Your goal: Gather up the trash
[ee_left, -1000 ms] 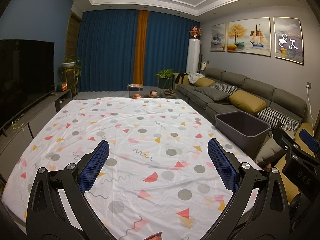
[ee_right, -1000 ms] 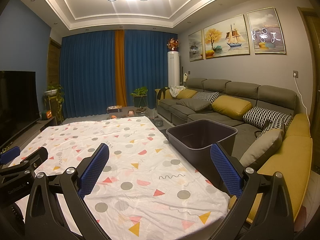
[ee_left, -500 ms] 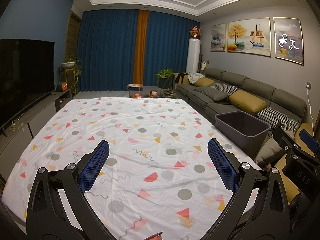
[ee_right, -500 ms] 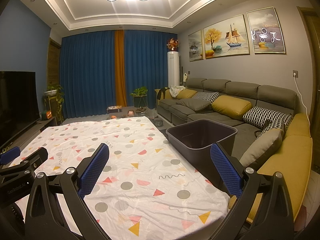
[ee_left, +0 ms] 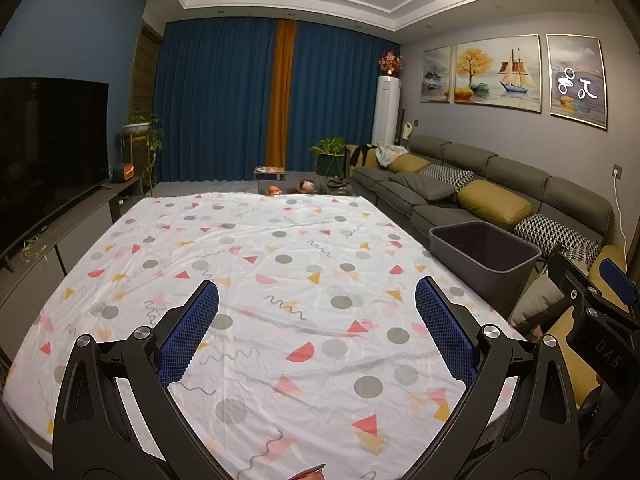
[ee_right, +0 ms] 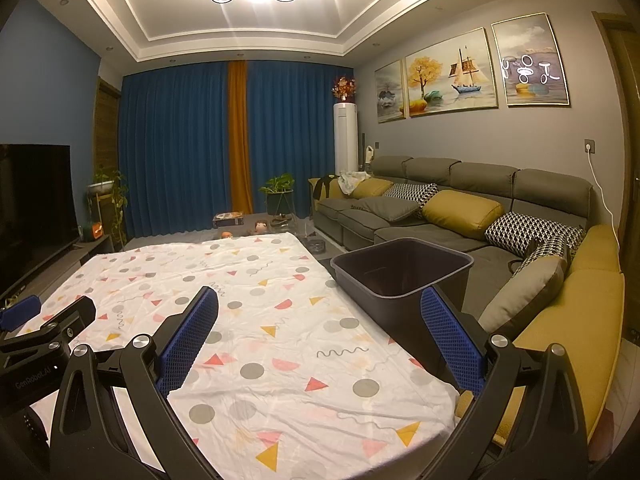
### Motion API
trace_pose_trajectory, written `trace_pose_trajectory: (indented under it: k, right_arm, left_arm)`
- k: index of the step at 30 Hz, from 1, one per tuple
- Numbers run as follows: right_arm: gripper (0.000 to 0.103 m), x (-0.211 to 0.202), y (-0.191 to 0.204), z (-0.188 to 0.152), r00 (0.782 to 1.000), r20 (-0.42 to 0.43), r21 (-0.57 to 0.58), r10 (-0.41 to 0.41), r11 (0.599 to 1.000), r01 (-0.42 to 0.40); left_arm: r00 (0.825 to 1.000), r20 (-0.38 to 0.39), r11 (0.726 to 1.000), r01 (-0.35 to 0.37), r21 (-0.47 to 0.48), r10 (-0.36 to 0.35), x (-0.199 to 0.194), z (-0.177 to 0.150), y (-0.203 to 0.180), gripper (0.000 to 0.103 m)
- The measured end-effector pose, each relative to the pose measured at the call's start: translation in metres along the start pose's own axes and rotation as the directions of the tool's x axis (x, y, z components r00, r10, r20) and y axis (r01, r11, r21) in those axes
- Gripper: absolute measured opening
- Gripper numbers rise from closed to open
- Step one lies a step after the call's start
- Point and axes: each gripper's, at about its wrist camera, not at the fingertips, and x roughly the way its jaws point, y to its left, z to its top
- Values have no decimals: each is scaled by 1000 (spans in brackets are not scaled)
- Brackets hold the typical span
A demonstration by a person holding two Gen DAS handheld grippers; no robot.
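A dark grey bin (ee_left: 486, 254) stands at the right edge of the table, open and seemingly empty; it also shows in the right wrist view (ee_right: 402, 270). My left gripper (ee_left: 316, 300) is open and empty above the patterned tablecloth (ee_left: 260, 260). My right gripper (ee_right: 320, 304) is open and empty, its right finger close in front of the bin. A small reddish piece (ee_left: 306, 474) peeks in at the bottom edge of the left wrist view; I cannot tell what it is. No other trash shows on the cloth.
A grey sofa (ee_right: 440, 208) with yellow and patterned cushions runs along the right. A TV (ee_left: 48, 140) on a low cabinet is on the left. Plants and small items stand on the floor beyond the table's far edge (ee_left: 256, 196).
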Motion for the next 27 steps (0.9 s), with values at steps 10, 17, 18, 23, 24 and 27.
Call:
trace_pose_trajectory:
  k: [10,17,18,23,24,27]
  right_arm:
    - [98,0,-2,-1,1000,-2,2,0,1000,0]
    - [98,-1,-3,-1,1000,1,4,-1,1000,1]
    - [98,-1,-3,0,1000,0,5,-1,1000,1]
    - [98,-1,-4,-1,1000,0,5,-1,1000,1]
    - [98,-2,-3,0,1000,1,5,-1,1000,1]
    - [98,-2,-3,0,1000,1,5,-1,1000,1]
  left_arm:
    - [1000,-1,1000,1,-1,-1,-1,0,0,97]
    - [1000,0,1000,0,-1,0,0,0,0,97]
    - [1000,0,1000,0,-1,0,0,0,1,97]
    - [1000,-1,1000,0,0,0,0,0,0,97]
    - [1000,-1,1000,1,0,-1,0,0,1,97]
    - [1000,0,1000,0,0,0,0,0,1,97]
